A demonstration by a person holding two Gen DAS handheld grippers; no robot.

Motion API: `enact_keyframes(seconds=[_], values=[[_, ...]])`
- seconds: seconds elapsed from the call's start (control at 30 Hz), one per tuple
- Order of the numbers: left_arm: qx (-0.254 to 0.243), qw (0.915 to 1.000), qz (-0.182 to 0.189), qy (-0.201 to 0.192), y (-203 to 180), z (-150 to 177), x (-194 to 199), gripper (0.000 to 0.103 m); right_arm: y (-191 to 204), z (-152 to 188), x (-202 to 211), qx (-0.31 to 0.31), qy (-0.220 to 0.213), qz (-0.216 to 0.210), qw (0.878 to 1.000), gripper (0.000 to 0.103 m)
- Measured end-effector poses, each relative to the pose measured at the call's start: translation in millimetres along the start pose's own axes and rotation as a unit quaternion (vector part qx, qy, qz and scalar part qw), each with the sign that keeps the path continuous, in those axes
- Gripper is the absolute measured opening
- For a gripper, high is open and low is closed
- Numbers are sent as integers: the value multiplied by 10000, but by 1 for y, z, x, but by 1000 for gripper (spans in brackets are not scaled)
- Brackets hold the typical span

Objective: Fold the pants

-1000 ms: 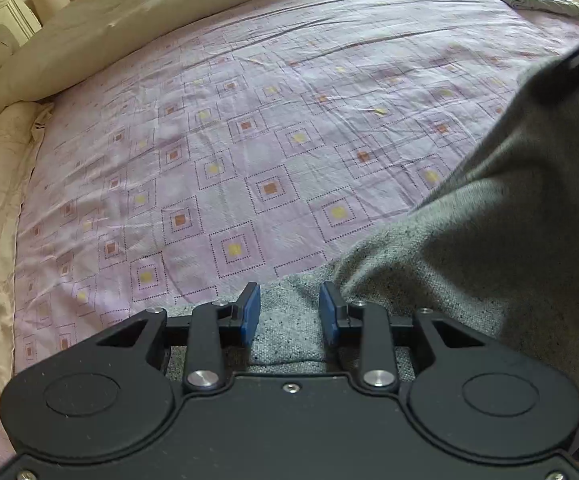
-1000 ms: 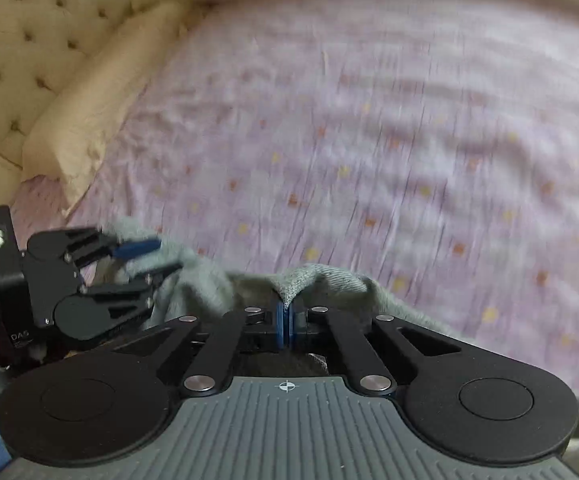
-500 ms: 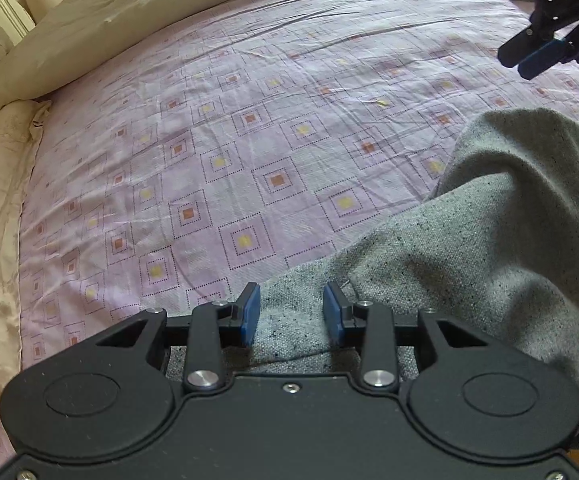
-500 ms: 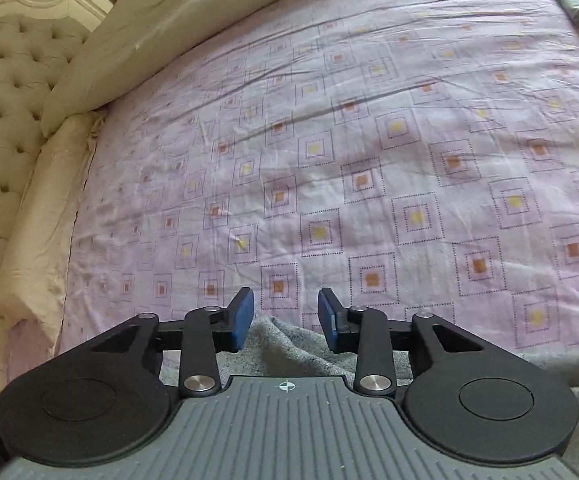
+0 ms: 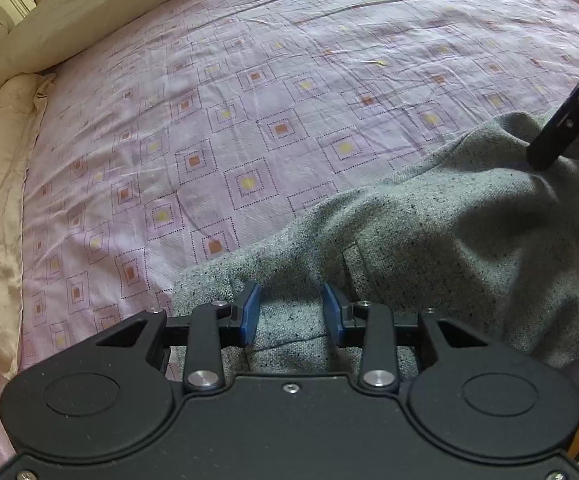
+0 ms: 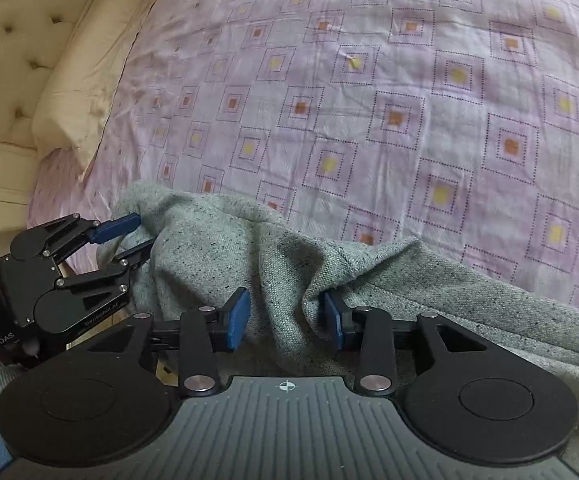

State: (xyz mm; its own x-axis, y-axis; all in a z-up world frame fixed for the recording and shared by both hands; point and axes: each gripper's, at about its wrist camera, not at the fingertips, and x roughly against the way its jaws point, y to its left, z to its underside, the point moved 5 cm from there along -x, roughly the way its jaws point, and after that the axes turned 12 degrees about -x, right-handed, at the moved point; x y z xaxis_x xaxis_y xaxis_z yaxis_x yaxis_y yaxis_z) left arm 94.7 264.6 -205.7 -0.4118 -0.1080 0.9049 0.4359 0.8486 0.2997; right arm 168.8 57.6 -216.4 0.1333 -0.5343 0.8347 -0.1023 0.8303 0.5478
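The bed (image 5: 273,92), in its lilac sheet with dotted squares, stretches ahead of both tongs. The grey pants (image 5: 429,240) lie bunched along its near edge, right under and between the fingers. The left tongs (image 5: 291,314) stay wide, cloth between the pads but not pinched. The right tongs (image 6: 285,318), clamped on a fold a second ago, now stand wide over a ridge of fabric. That release suggests the pants were just laid down; spreading them flat likely comes next.
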Motion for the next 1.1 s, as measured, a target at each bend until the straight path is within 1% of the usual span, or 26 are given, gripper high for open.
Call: enact_keyframes(seconds=[0.1, 0.13, 0.2, 0.27, 0.3, 0.33, 0.37, 0.4, 0.47, 0.5, 0.57, 0.6, 0.63, 0.67, 0.7, 0.77, 0.83, 0.9, 0.97, 1.0, 1.03, 1.07, 1.1], values=[[61, 10000, 32, 5, 2, -1, 0, 46, -6, -12, 0, -378, -215, -43, 9990, 38], [94, 9999, 50, 7, 3, -1, 0, 46, -10, -19, 0, -559, -337, -143, 9978, 40], [131, 9999, 68, -1, 4, 0, 0, 46, -15, -29, -1, -922, -449, -425, 9938, 41], [140, 9999, 68, -8, 4, 1, 0, 46, -20, -34, -1, -1222, -533, -721, 9884, 39], [140, 9999, 69, -10, 4, 1, 1, 46, -23, -35, -2, -1226, -574, -680, 9885, 24], [142, 9999, 74, -14, 4, 1, 1, 46, -23, -35, -3, -1108, -582, -459, 9911, 3], [147, 9999, 81, -20, 4, 2, 1, 46, -22, -35, -5, -964, -547, -198, 9936, 3], [148, 9998, 88, -23, 5, 1, 1, 46, -21, -33, -8, -865, -467, -99, 9951, 3], [159, 9998, 106, -31, 6, 1, 1, 46, -15, -31, -4, -710, -548, -60, 9959, 3], [173, 9998, 116, -34, 7, 0, 2, 46, -12, -31, 1, -638, -702, -32, 9955, 3], [244, 9996, 140, -70, 12, -5, 7, 46, -9, -37, 17, -664, -1225, 49, 9902, 3], [349, 9992, 140, -125, 19, -11, 9, 47, -11, -44, 28, -779, -1545, 46, 9849, 2], [509, 9985, 125, -181, 28, -18, 11, 48, -14, -50, 36, -884, -1753, 55, 9805, 2], [728, 9971, 76, -223, 39, -25, 12, 49, -20, -59, 39, -978, -1852, 66, 9778, 2], [980, 9949, -22, -240, 52, -33, 12, 50, -23, -66, 38, -989, -1848, 108, 9777, 2], [1390, 9898, -160, -279, 74, -44, 12, 49, -29, -79, 27, -894, -1777, 353, 9794, 2], [1617, 9860, -225, -328, 88, -50, 13, 49, -32, -86, 12, -912, -1651, 496, 9808, 2], [1575, 9863, -178, -447, 89, -54, 17, 49, -35, -87, 3, -948, -1633, 565, 9804, 2], [1290, 9907, 39, -434, 77, -54, 13, 51, -35, -85, -1, -940, -1679, 632, 9793, 2], [1079, 9936, 146, -305, 67, -52, 7, 52, -37, -84, -2, -979, -1672, 644, 9789, 3], [866, 9960, 234, -58, 57, -44, -3, 53, -39, -84, -3, -1042, -1662, 622, 9786, 3], [698, 9970, 217, 273, 49, -34, -16, 54, -41, -84, 0, -1162, -1702, 603, 9767, 5], [585, 9965, 142, 576, 44, -20, -28, 55, -44, -84, 8, -1305, -1885, 603, 9715, 5]])
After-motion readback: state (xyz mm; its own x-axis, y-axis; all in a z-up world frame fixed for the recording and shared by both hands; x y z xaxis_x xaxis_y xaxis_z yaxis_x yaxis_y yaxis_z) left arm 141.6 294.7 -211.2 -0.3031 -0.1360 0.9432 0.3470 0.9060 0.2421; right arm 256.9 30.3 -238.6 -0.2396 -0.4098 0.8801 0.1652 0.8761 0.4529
